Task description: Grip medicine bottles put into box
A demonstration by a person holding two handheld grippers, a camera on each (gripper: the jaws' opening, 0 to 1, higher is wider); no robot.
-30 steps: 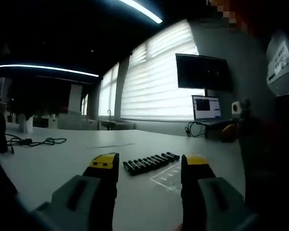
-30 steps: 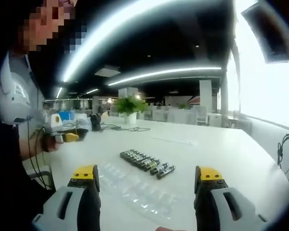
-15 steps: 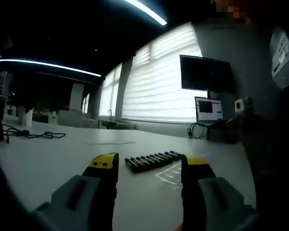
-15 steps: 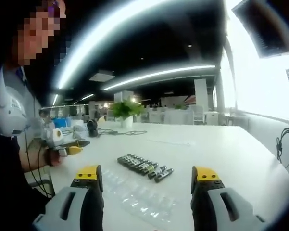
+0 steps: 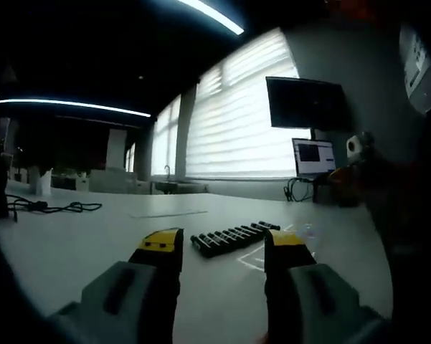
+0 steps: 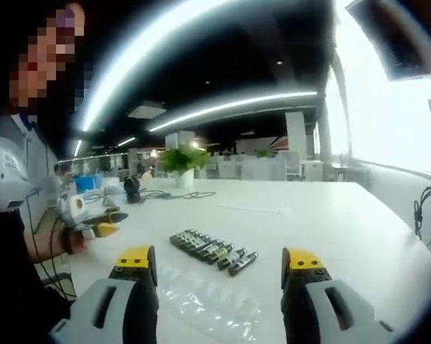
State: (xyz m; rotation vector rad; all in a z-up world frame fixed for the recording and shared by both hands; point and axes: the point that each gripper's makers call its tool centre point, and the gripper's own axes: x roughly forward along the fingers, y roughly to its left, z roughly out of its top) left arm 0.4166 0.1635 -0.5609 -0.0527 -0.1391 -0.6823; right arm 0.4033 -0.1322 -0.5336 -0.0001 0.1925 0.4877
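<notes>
The left gripper (image 5: 222, 245) is being held low above a white table (image 5: 72, 240) with its yellow-tipped jaws spread apart and nothing between them. A row of small dark medicine bottles (image 5: 233, 236) is lying side by side on the table ahead of these jaws, well apart from them, and a clear plastic tray (image 5: 290, 244) is lying just beside the row, partly hidden behind the right-hand jaw. In the right gripper view, the right gripper (image 6: 219, 265) is likewise being held with its jaws released and empty. The medicine bottles (image 6: 209, 251) are being seen between and beyond the jaws, resting on the table (image 6: 344, 222); their labels are too small to be read. The clear plastic tray (image 6: 208, 304), with its moulded compartments unfilled, is lying nearer the camera than the bottles, just beside them. A potted plant (image 6: 181, 163) is standing at the far end of the table. A wall-mounted monitor (image 5: 305, 104) and a lit laptop screen (image 5: 312, 156) are being shown near the blinds; no writing on them is legible.
</notes>
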